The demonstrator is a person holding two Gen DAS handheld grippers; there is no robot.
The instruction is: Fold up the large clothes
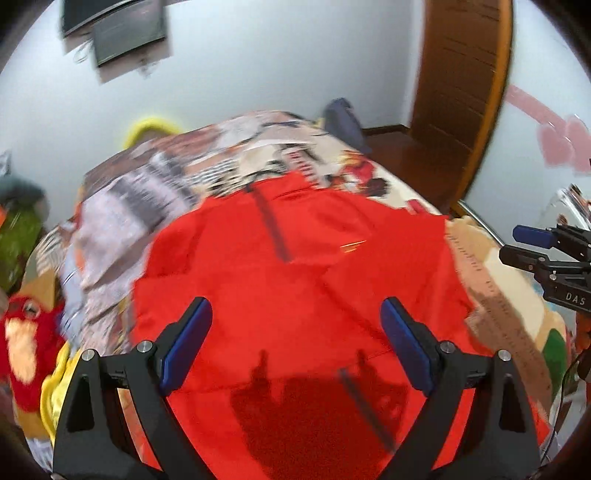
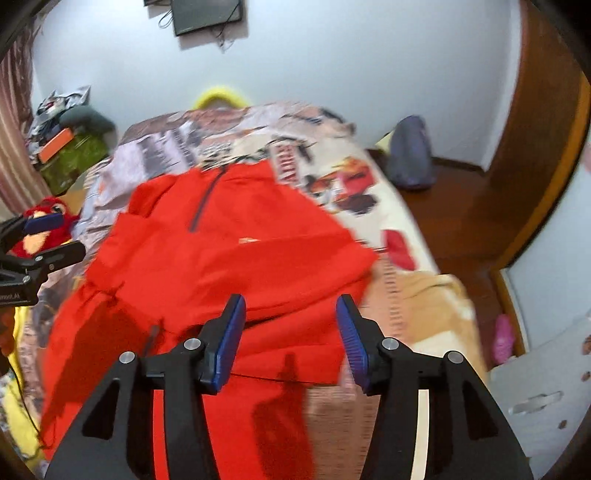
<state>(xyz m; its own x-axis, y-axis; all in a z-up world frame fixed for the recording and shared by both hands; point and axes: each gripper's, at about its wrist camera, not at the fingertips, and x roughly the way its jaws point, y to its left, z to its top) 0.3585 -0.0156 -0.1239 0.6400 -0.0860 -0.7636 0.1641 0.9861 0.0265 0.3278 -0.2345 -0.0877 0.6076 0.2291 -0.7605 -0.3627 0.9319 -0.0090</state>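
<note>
Red top (image 1: 295,258) lies spread on the bed (image 1: 491,295), over a patterned blanket, collar and short dark zip (image 1: 273,225) at the far end from both grippers. Fabric is rumpled, with folds across the middle; one side looks already turned in over the body, though blur makes the edges soft

Left gripper (image 1: 295,341): jaws wide, blue pads (image 1: 184,350) well apart, nothing between them. It hangs above the near part of the top, tilted down; its shadow falls on the cloth just below the fingers. Whether the tips touch the fabric: cannot tell

Right gripper (image 2: 291,339): jaws partly apart, narrower than the left, nothing gripped. The near right edge of the top lies beneath and ahead of it; shadow on the cloth just in front. In the left view it shows at the right edge (image 1: 532,247), beside the top, over the blanket

Beyond the left gripper's left finger: red plush toy (image 1: 26,347) and yellow cloth (image 1: 55,391). Far ahead: white wall, dark screen (image 2: 207,14). Right of the right gripper: wooden door (image 2: 535,166), blue bag (image 2: 410,155) on the floor
</note>
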